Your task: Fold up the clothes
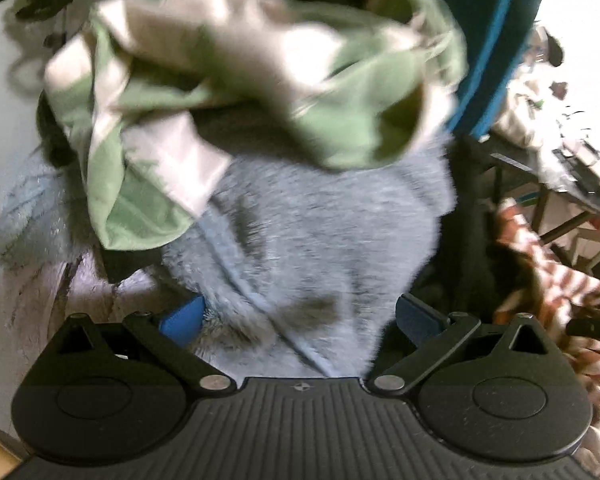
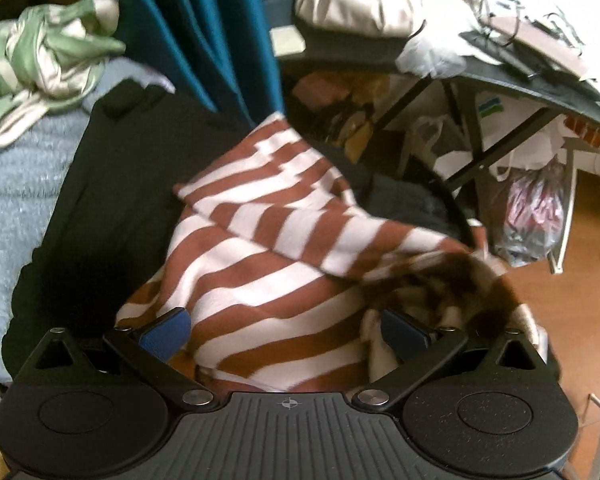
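Both my tongs stand wide open: left tongs (image 1: 300, 320) straddle the fluffy blue garment (image 1: 320, 240) under a green-and-white cloth (image 1: 260, 80); right tongs (image 2: 284, 330) straddle the brown-striped top (image 2: 260, 272) on black fabric (image 2: 112, 200).

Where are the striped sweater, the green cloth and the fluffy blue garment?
striped sweater (image 2: 260, 272): right wrist view, middle of its body.
green cloth (image 1: 236, 80): left wrist view, crumpled centre.
fluffy blue garment (image 1: 320, 240): left wrist view, middle.

Green-white cloth (image 1: 236, 92) blurred; striped top's (image 2: 268, 264) far end too.
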The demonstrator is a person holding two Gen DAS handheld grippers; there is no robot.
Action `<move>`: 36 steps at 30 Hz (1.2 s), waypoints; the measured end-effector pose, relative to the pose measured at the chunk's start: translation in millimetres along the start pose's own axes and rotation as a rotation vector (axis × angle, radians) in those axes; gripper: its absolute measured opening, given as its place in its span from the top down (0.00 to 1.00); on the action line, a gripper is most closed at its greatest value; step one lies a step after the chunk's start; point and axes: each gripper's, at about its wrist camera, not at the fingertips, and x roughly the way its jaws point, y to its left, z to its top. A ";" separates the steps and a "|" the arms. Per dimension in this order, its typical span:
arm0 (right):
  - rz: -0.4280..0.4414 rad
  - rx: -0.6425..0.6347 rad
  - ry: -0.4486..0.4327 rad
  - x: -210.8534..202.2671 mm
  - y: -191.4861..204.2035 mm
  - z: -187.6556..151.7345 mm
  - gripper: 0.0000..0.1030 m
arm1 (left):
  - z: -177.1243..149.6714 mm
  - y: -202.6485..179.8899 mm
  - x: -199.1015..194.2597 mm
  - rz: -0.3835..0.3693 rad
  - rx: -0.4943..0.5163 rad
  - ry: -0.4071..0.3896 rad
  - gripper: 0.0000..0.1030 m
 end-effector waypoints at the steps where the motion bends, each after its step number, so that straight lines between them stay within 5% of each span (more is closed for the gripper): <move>1: 0.002 -0.007 -0.009 -3.2 -2.3 -1.0 0.01 | 0.9 -3.8 -6.3 -0.006 0.025 -0.033 0.01; 4: -0.018 -0.049 -0.019 -3.8 -7.3 -7.6 0.01 | 3.2 -21.7 -14.9 -0.037 0.112 -0.089 0.01; 6: -0.035 -0.075 -0.010 0.4 -10.4 -10.8 0.01 | 29.6 -54.5 13.7 -0.057 0.154 -0.068 0.03; 9: -0.015 -0.074 -0.011 2.4 -15.8 -17.0 0.01 | 4.2 -69.5 12.8 -0.114 0.193 -0.028 0.24; 20: 0.014 -0.130 0.003 1.1 -21.7 -32.2 0.01 | -12.7 -103.2 68.2 -0.084 0.232 0.091 0.26; 24: 0.017 -0.137 0.011 2.0 -21.8 -32.0 0.01 | -9.4 -95.9 65.7 -0.065 0.167 0.087 0.85; 36: 0.013 -0.117 0.048 7.1 -21.6 -23.1 0.01 | -15.4 -76.9 6.2 -0.161 0.016 0.013 0.93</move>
